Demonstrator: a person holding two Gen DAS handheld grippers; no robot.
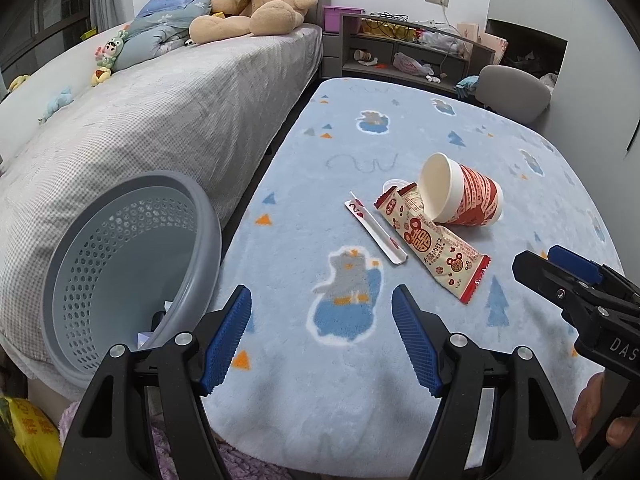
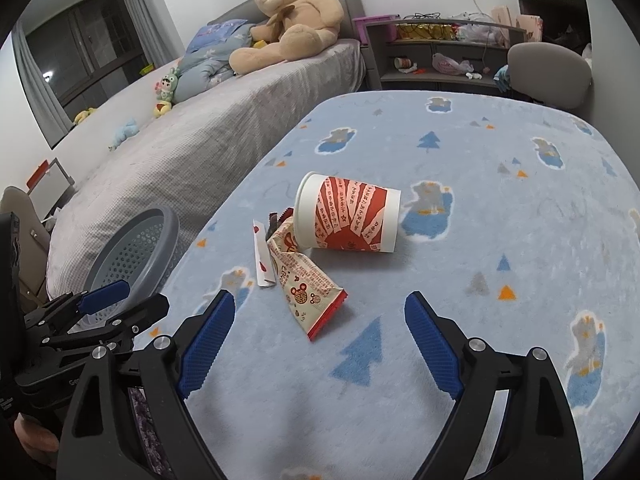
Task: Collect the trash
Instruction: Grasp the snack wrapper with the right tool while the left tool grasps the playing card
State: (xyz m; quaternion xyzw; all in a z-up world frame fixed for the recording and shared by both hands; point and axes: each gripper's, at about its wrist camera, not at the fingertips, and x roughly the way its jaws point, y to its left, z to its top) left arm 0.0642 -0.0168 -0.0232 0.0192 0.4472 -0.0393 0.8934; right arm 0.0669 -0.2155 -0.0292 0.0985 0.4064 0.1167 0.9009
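Approaching the litter is the step in hand, and it is going best if each hand-held gripper is taking one piece squarely. The large red-and-white paper cup [image 2: 347, 216] is lying on its side mid-desk, so the right hand-held gripper [image 2: 320, 344], jaws opening and nothing between them, is probably suiting it, closing gently across the wall so the paper is not crushing. The cream-and-red crinkled snack wrapper [image 2: 304, 284] is lying against the cup's mouth, and the thin white folded paper strip [image 1: 376, 232] just beside it; the left hand-held gripper [image 1: 322, 340], wide open and empty, is facing these.

The desk [image 1: 400, 400] is wearing a fluffy pale-blue patterned cover, which is likely snagging thin scraps. The grey perforated plastic basket [image 1: 120, 248] is waiting between desk and grey bed [image 1: 160, 120], where a big tan teddy bear [image 1: 260, 0] is sitting.
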